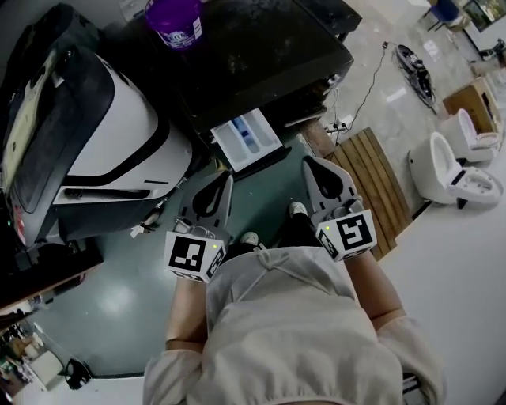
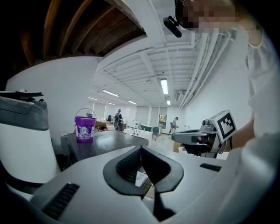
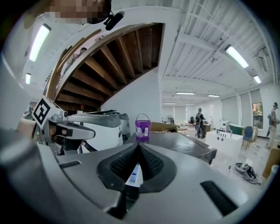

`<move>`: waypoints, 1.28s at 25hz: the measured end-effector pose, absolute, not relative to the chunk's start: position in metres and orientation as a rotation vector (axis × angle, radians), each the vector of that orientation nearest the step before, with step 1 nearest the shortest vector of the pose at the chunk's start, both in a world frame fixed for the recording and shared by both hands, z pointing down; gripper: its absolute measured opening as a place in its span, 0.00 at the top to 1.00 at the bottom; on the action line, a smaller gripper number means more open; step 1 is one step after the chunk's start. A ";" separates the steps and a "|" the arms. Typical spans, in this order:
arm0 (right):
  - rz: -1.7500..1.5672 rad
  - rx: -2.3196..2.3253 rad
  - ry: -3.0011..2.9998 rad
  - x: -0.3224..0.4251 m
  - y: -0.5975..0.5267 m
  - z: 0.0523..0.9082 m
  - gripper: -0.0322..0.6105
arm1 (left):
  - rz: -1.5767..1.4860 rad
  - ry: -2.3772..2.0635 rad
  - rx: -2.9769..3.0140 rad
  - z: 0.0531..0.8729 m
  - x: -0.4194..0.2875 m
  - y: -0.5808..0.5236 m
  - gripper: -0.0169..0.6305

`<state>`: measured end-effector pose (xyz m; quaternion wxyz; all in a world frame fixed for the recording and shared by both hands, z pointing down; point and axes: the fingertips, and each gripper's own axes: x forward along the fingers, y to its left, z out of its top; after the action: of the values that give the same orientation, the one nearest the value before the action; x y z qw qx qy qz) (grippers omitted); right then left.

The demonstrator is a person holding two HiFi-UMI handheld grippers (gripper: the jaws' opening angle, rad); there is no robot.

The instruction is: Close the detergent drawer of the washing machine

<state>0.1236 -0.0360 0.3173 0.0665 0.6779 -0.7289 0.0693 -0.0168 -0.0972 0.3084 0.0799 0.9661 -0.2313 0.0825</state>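
The white detergent drawer [image 1: 247, 141], with a blue compartment inside, sticks out of the front of the dark-topped washing machine [image 1: 261, 55]. My left gripper [image 1: 228, 179] is shut and points at the drawer's front from just short of it. To its right, my right gripper [image 1: 307, 161] is also shut, its tip beside the drawer's right corner. Neither touches the drawer. In the right gripper view the jaws [image 3: 139, 145] meet, and a strip of the drawer [image 3: 133, 176] shows below them. The left gripper [image 2: 141, 148] has its jaws closed together, holding nothing.
A purple bucket [image 1: 175, 20] stands on the washer's top. A white and black machine [image 1: 103, 142] stands to the left. A wooden pallet [image 1: 371, 182] and white toilets [image 1: 455, 170] lie to the right. I stand on green floor [image 1: 118, 300].
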 end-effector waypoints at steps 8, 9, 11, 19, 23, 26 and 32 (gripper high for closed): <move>0.216 1.718 -2.371 0.169 -0.060 0.354 0.94 | 0.257 -1.036 2.732 0.339 0.012 -0.090 0.95; 0.217 1.683 -2.382 0.173 -0.061 0.360 0.94 | 0.252 -1.069 2.712 0.343 0.015 -0.089 0.94; 0.221 1.618 -2.398 0.178 -0.063 0.372 0.94 | 0.236 -1.136 2.681 0.354 0.019 -0.087 0.95; 0.237 1.380 -2.477 0.178 -0.071 0.428 0.94 | 0.266 -1.309 2.584 0.425 0.030 -0.081 0.95; 0.241 1.308 -2.513 0.171 -0.074 0.457 0.94 | 0.296 -1.318 2.533 0.471 0.037 -0.078 0.95; 0.235 1.273 -2.534 0.167 -0.076 0.473 0.94 | 0.307 -1.370 2.492 0.499 0.040 -0.079 0.95; 0.274 1.235 -2.556 0.164 -0.080 0.496 0.94 | 0.331 -1.459 2.435 0.536 0.040 -0.088 0.95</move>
<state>0.1640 -0.0799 0.4960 0.1443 0.4284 -0.8869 0.0949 0.0401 -0.0878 0.5364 0.1414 0.8434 -0.5055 0.1148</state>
